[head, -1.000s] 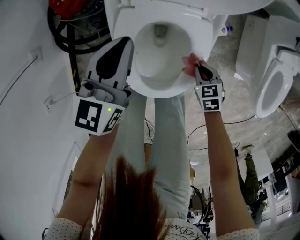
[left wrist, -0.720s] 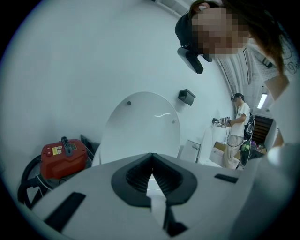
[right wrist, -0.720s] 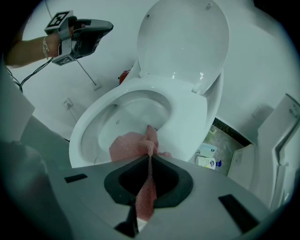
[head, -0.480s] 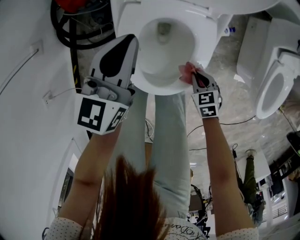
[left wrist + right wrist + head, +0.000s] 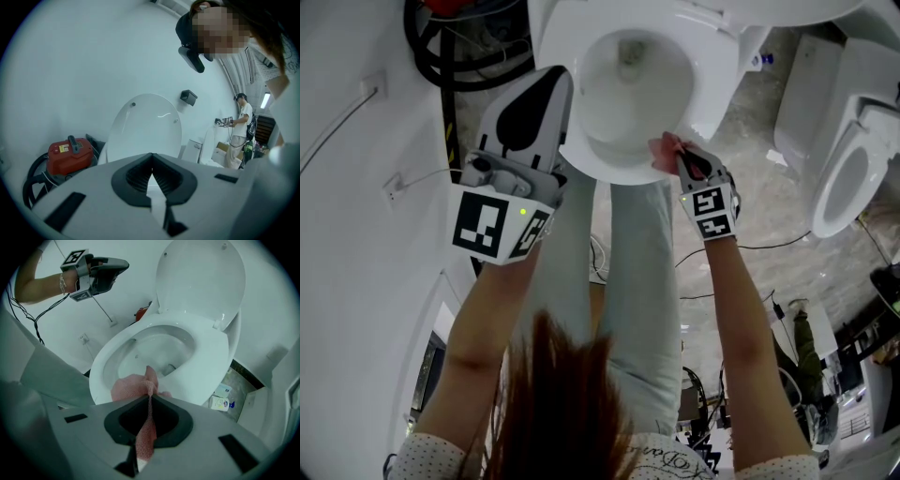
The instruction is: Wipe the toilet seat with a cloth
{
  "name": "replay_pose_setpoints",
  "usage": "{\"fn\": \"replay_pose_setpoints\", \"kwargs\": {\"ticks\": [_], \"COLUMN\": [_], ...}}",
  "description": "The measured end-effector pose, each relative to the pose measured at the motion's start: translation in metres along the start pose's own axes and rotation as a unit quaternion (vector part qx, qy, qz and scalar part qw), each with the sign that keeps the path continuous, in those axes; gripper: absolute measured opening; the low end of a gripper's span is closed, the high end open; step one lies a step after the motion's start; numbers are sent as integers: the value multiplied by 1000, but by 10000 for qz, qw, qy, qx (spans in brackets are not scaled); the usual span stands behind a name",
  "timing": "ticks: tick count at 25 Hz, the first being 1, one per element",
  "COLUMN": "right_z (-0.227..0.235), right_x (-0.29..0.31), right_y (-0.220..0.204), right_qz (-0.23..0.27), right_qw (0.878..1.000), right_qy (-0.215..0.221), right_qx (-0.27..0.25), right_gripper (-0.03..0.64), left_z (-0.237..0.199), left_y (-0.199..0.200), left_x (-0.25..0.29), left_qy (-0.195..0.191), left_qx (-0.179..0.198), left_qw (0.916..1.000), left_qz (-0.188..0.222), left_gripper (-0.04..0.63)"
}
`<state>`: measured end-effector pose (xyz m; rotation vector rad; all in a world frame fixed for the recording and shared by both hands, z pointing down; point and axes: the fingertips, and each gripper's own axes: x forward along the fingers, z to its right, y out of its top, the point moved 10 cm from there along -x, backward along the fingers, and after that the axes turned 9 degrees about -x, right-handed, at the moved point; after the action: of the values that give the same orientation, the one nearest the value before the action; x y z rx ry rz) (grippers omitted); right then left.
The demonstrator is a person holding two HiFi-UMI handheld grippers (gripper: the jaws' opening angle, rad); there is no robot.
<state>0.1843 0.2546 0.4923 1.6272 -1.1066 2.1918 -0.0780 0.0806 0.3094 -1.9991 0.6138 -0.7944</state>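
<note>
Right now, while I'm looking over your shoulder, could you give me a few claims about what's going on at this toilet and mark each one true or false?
1. The right gripper is clamped on a pink cloth that lies on the front rim of the toilet seat. True.
2. The toilet lid is shut over the bowl. False: the lid stands raised and the bowl is open.
3. The left gripper holds a second cloth. False: its jaws are together on nothing, and it is held up beside the bowl.
4. A red canister sits beside the toilet. True.
</note>
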Motion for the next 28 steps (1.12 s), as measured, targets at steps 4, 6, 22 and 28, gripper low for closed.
{"fn": "replay_pose_setpoints", "kwargs": {"ticks": [4, 6, 22, 28], "right_z": [-14, -22, -62, -69], "right_x": [2, 4, 16, 19], "right_y": [0, 0, 6, 8], "right_qz": [29, 11, 11, 49], "right_qw": [9996, 9990, 9940, 9913], "right_qy": [242, 368, 937, 1063], "right_qx": [-170, -259, -569, -779], "right_gripper": [31, 31, 31, 29], "left_z": [-4, -5, -21, -26], "left_y": [0, 0, 2, 1], "left_x": [-3, -5, -8, -12], "left_qy": [55, 77, 182, 227], "left_qx": [-12, -16, -60, -89], "left_qw": [10000, 10000, 9998, 9997], "left_qz": [19, 27, 58, 67], "left_gripper": [2, 2, 2, 2]}}
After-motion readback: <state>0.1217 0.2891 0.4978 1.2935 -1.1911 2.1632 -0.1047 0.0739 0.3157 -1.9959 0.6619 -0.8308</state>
